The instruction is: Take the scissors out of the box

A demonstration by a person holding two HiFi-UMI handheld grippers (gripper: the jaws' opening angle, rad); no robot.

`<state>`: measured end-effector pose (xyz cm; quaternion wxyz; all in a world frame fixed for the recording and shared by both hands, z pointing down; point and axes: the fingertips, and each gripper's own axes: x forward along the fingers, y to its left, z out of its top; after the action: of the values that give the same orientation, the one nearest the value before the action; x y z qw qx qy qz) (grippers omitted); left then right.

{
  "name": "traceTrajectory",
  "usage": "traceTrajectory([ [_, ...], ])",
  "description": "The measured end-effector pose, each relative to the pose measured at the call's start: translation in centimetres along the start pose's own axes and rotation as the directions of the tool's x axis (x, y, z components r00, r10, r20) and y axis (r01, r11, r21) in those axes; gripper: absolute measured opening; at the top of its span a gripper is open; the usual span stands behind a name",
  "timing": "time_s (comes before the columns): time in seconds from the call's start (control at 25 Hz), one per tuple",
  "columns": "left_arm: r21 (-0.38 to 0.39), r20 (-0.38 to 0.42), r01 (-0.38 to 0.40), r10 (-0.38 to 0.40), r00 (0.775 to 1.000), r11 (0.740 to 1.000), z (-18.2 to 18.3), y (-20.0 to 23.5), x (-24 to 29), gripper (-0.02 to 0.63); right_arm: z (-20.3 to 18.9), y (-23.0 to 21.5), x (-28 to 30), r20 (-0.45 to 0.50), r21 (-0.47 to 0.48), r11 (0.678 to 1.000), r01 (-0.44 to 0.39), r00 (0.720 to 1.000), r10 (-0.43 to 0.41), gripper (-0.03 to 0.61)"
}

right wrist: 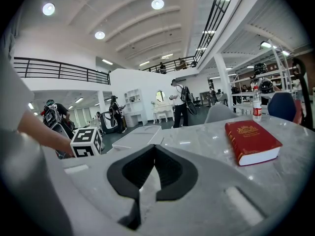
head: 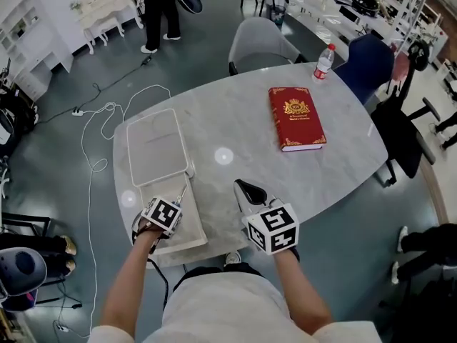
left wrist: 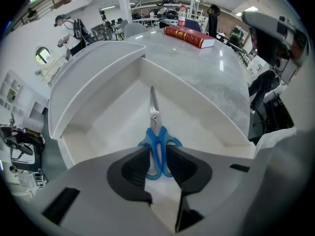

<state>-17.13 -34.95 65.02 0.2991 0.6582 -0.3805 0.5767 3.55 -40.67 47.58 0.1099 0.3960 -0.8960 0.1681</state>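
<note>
Blue-handled scissors (left wrist: pixel 154 124) lie inside the white box (left wrist: pixel 199 109), blades pointing away from me along its floor. My left gripper (left wrist: pixel 158 151) reaches into the box, its dark jaws pinching the blue handle loops from either side. I cannot tell whether the scissors have left the box floor. The box's lid (left wrist: pixel 91 70) is swung open and lies flat on the worktop (head: pixel 235 120) beyond the tray.

From the head view, the box sits at the near left edge of the pale marble worktop, right in front of me, with the left gripper's marker cube above it.

My right gripper (right wrist: pixel 155 149) hovers just to the right of the box, over bare marble. Its jaws are pressed together with nothing between them.

A red book (head: pixel 296 118) with a gold crest lies flat toward the far right of the worktop, well apart from both grippers. A water bottle (head: pixel 323 61) with a red cap stands upright at the far edge, beyond the book. A grey chair (head: pixel 260 43) is pulled up at the far side.
</note>
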Motion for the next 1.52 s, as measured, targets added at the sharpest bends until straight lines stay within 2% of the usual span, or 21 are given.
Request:
traceTrajectory([
  [0.36,-0.048,0.003,0.001,-0.001,1.0,0.999,-0.5,0.0,-0.2,0.086,0.5,0.6,0.5,0.009,-0.007,1.0,-0.015,1.0,0.015,0.005],
  [0.88,-0.063,0.15,-0.039,0.048,0.987,0.997,-0.9,0.6,-3.1,0.083,0.7,2.7,0.4,0.022,-0.011,1.0,-0.006,1.0,0.006,0.005],
  [1.32,0.003,0.315,-0.038,0.035,0.948,0.999,-1.4,0.8,-7.1,0.083,0.9,6.9,-1.2,0.044,-0.026,0.998,0.06,0.997,-0.059,0.005],
  [1.52,0.009,0.404,-0.036,0.029,0.914,0.999,-1.8,0.9,-9.4,0.083,0.8,8.2,-2.5,0.051,-0.034,0.994,0.101,0.994,-0.099,0.005],
])
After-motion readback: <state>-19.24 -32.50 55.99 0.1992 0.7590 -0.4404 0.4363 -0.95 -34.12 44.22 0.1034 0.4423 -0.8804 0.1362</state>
